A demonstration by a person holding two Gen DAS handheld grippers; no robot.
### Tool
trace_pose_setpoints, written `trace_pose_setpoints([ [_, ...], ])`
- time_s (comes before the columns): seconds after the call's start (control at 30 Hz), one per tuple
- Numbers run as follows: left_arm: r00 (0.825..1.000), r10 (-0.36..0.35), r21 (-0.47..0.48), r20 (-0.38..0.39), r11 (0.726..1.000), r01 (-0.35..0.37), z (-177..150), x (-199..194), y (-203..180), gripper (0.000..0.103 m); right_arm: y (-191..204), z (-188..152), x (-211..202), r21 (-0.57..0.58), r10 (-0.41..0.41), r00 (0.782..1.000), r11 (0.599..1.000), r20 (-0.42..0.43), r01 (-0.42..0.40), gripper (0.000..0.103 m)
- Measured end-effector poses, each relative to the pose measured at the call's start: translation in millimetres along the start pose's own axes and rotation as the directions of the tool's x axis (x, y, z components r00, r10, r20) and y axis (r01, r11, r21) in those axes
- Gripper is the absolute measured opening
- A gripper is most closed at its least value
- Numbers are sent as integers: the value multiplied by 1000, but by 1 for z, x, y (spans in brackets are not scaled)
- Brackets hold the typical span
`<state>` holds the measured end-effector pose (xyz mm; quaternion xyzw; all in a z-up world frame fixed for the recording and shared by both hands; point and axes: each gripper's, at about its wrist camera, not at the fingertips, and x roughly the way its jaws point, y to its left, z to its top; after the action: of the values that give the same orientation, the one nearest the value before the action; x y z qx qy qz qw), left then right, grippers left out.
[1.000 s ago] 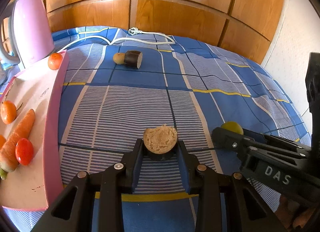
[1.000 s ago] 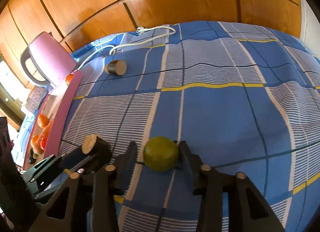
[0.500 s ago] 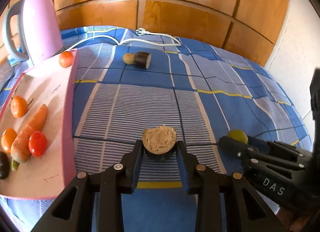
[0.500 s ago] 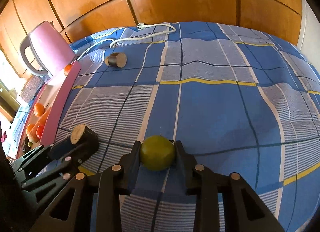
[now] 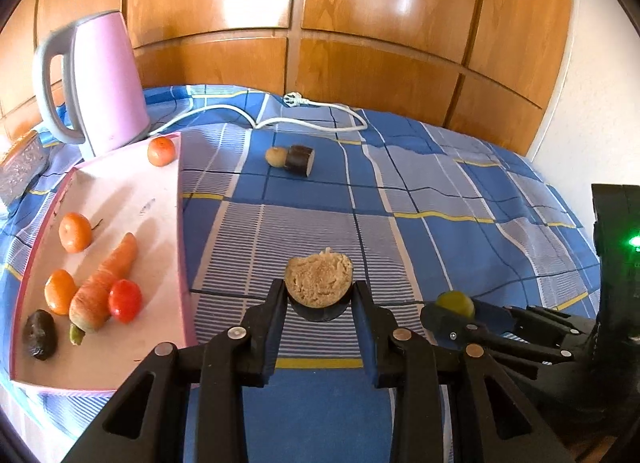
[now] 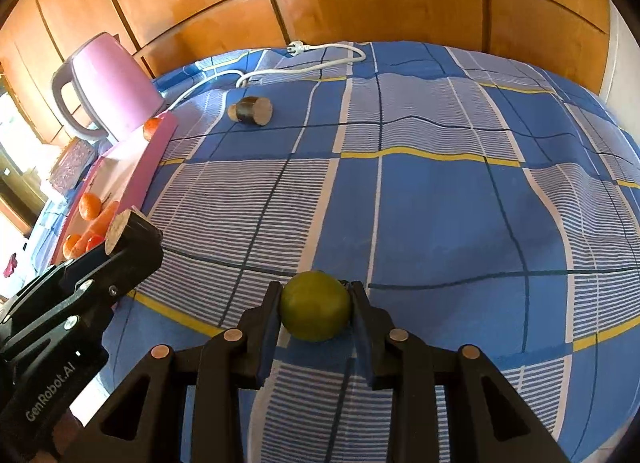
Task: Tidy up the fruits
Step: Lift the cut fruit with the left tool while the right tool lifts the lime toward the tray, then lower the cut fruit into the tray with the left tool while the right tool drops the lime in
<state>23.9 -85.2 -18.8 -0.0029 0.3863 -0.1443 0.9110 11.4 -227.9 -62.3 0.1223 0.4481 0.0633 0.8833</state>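
My left gripper (image 5: 319, 297) is shut on a dark eggplant piece (image 5: 319, 281) with a tan cut face, held above the blue checked cloth; it also shows in the right wrist view (image 6: 130, 229). My right gripper (image 6: 315, 305) is shut on a green lime (image 6: 315, 305), seen at the lower right of the left wrist view (image 5: 456, 302). A pink tray (image 5: 132, 199) on the left holds several oranges, a carrot (image 5: 104, 283), a tomato (image 5: 125, 300) and a dark fruit (image 5: 39, 334). Another eggplant piece (image 5: 299, 159) and a small potato (image 5: 275, 156) lie far back.
A pink kettle (image 5: 102, 83) stands behind the tray, its white cord (image 5: 320, 119) trailing across the far cloth. Wooden panels rise behind. A foil-wrapped box (image 5: 20, 163) sits at the far left.
Both grippers have lifted with their loads. The right gripper closed on the lime. The left view has shifted, so the tray and kettle show more fully.
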Motion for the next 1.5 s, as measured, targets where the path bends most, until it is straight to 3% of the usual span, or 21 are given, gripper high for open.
trace_pose_setpoints([
  [0.6, 1000, 7, -59, 0, 998, -7, 2, -8, 16, 33, 20, 11, -15, -25, 59, 998, 998, 37, -58, 33],
  [1.03, 998, 57, -140, 29, 989, -52, 8, -26, 55, 33, 50, 22, -10, -105, 134, 991, 986, 8, -132, 33],
  [1.5, 980, 198, -340, 30, 924, -176, 8, -46, 154, 33, 124, 48, 11, -212, 262, 963, 940, -62, -269, 33],
])
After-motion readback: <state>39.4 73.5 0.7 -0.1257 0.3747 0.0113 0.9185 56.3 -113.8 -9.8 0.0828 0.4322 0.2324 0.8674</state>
